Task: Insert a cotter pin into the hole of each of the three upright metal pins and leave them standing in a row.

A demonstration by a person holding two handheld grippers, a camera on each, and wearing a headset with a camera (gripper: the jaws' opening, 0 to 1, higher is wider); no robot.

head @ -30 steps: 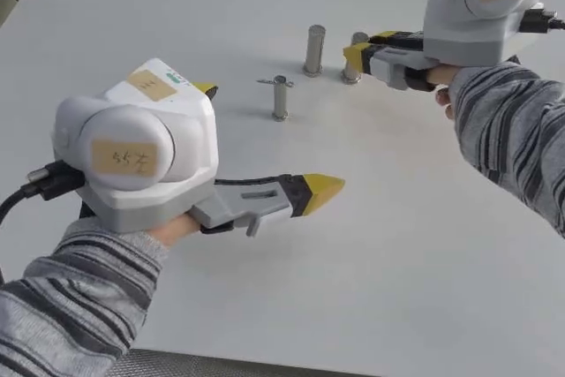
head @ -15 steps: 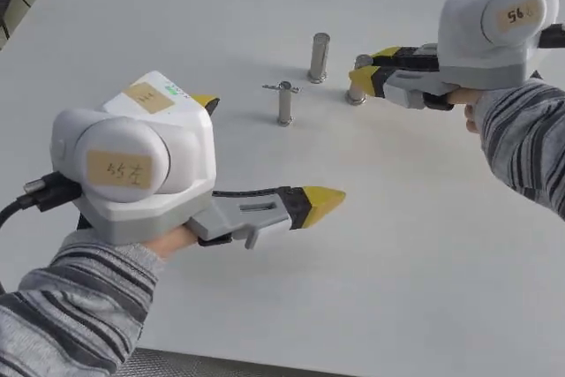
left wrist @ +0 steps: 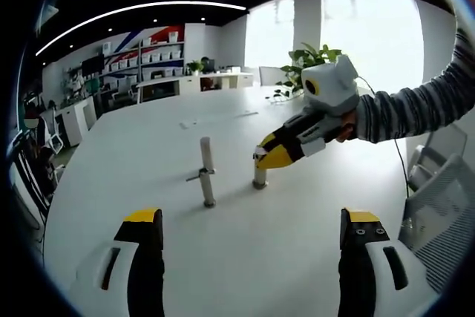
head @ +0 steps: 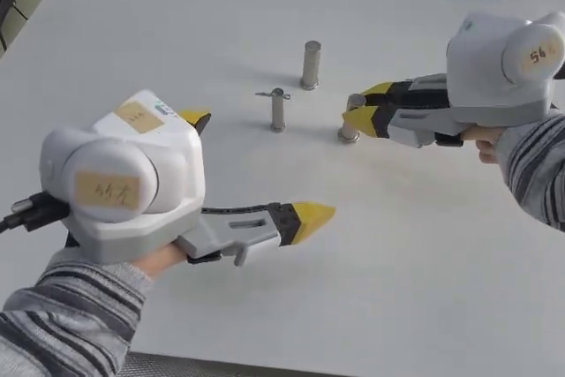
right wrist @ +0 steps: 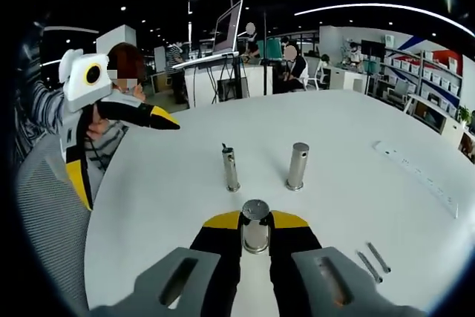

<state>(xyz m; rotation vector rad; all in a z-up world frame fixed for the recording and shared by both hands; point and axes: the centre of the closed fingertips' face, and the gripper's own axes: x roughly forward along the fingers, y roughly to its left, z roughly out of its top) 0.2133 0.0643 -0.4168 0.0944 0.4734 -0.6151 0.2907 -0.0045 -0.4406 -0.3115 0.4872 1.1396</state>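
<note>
Metal pin (right wrist: 255, 226) stands on the table (head: 397, 245), clamped between the right gripper's (head: 364, 109) fingers.
Its hole is hidden (the jaws cover its shank). Three pins in all: beyond the fingertips stand a bare pin (right wrist: 297, 165) and a cottered pin (right wrist: 231, 168). Two loose cotter pins (right wrist: 372, 259) lie outside the right finger. The left gripper (left wrist: 251, 217) is spread wide.

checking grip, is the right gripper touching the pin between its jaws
Touching. Right gripper view: the right gripper pinches the pin, jaws flush on both sides.

right gripper (left wrist: 269, 157) apparently around one metal pin (left wrist: 259, 178), left gripper (left wrist: 251, 220) jaws apart
</note>
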